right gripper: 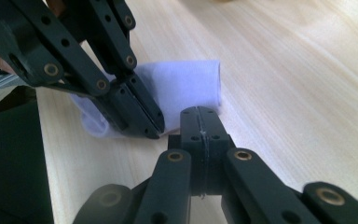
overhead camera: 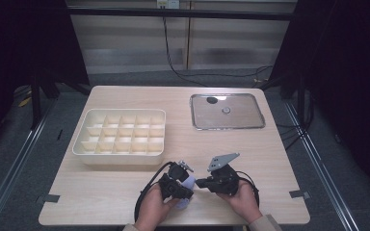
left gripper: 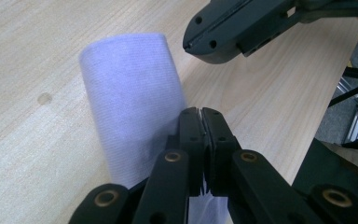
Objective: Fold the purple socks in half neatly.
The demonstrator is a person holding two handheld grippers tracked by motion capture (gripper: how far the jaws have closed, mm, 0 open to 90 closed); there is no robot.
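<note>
While on table: 1 cloth [left gripper: 130, 107] | 1 divided box [overhead camera: 119, 132] | 1 tray [overhead camera: 227, 111]

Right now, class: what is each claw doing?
Left claw: closed on an edge of the pale purple cloth.
Right claw: closed, holding nothing.

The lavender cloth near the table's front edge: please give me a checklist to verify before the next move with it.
1. Left gripper has its jaws shut on the lavender cloth: ok; cloth edge shows below the jaws.
2. Right gripper grips the cloth: not ok; its jaws are shut on nothing, beside the cloth.
3. Cloth folded or rolled neatly: cannot tell.
4. Compartment box free for use: ok.
5. Metal tray out of the way: ok, it lies at the far right.
6. Both grippers apart from each other: ok.
</note>
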